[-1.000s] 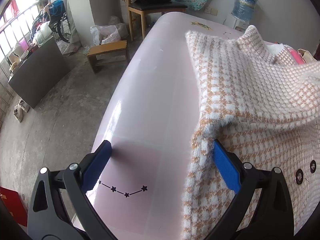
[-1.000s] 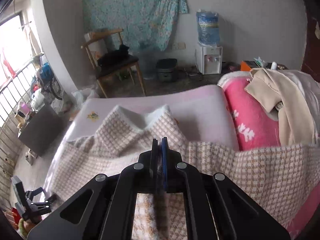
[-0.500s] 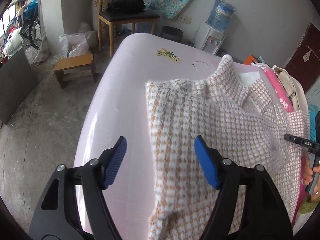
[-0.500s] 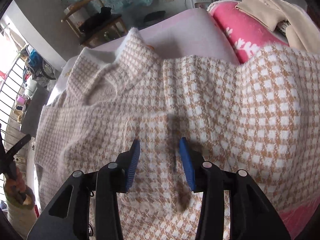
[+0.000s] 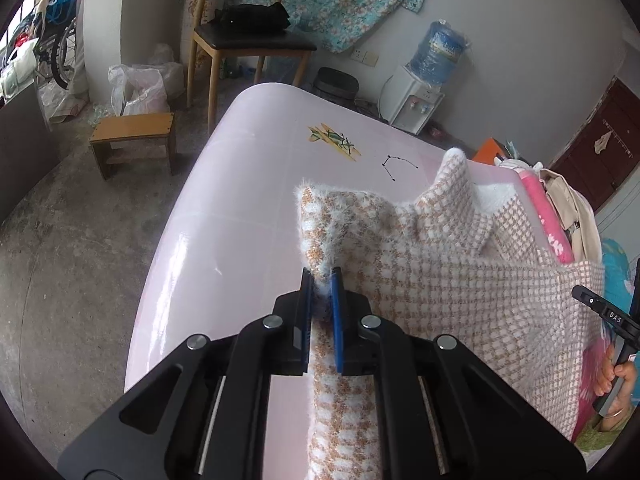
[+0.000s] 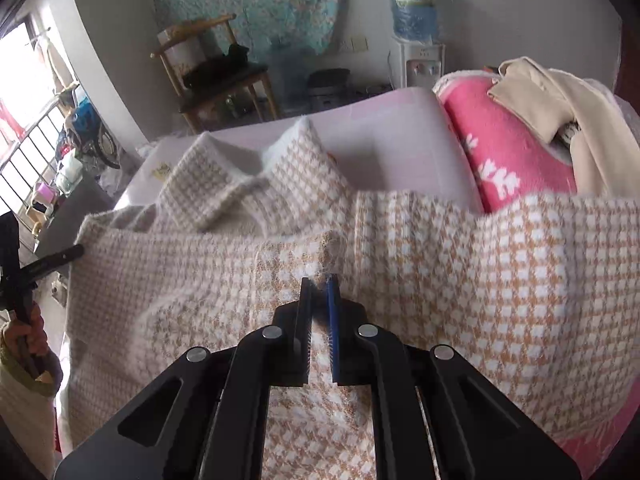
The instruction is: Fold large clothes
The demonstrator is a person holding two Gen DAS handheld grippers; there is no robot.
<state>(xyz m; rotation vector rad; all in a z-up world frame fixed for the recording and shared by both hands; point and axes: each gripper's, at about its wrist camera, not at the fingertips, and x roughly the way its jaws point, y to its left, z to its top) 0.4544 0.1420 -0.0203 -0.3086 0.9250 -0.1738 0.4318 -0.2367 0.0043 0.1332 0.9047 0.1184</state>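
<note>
Checked fluffy coat (image 5: pixel 460 280): spread on the pink table (image 5: pixel 240 208), collar towards the far end. Left gripper (image 5: pixel 320 284): wide apart a second ago, now clamped on the coat's left edge. Right gripper (image 6: pixel 319 286): reopened half a second ago, now pinched on a raised fold (image 6: pixel 320 256).

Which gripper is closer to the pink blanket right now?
Right. The right gripper pinches the checked coat just short of the pink blanket. The left gripper clamps the coat's far edge, across the garment from it.
</note>
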